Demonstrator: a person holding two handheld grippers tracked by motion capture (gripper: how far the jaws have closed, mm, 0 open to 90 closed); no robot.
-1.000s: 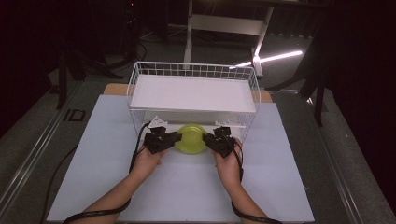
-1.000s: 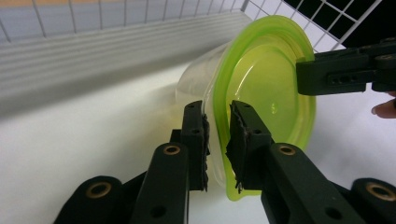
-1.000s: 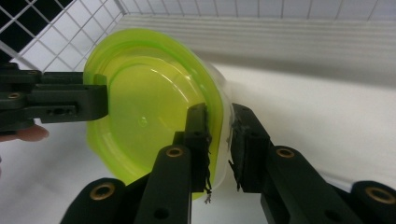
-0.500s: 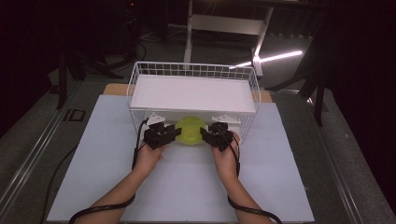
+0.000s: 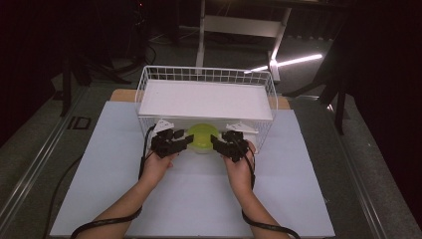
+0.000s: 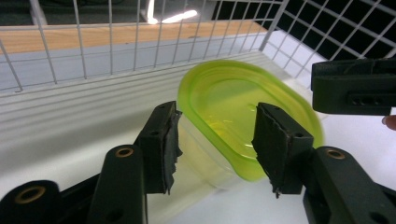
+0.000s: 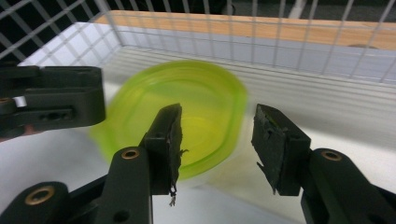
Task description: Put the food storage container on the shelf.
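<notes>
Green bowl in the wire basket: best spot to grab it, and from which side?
Take the green bowl by its thick rim, one pad inside and one outside. Come from the person's side, where both tongs stand: the left tongs, jaws just opened, straddle the near rim, pads off it. The basket walls probably block the other sides.

You see a glossy translucent green plastic bowl (image 6: 243,121), white coated wire basket (image 5: 149,82), matt black pads (image 6: 163,140) with rough frayed edges, pale wood table edge (image 7: 280,28)
</notes>
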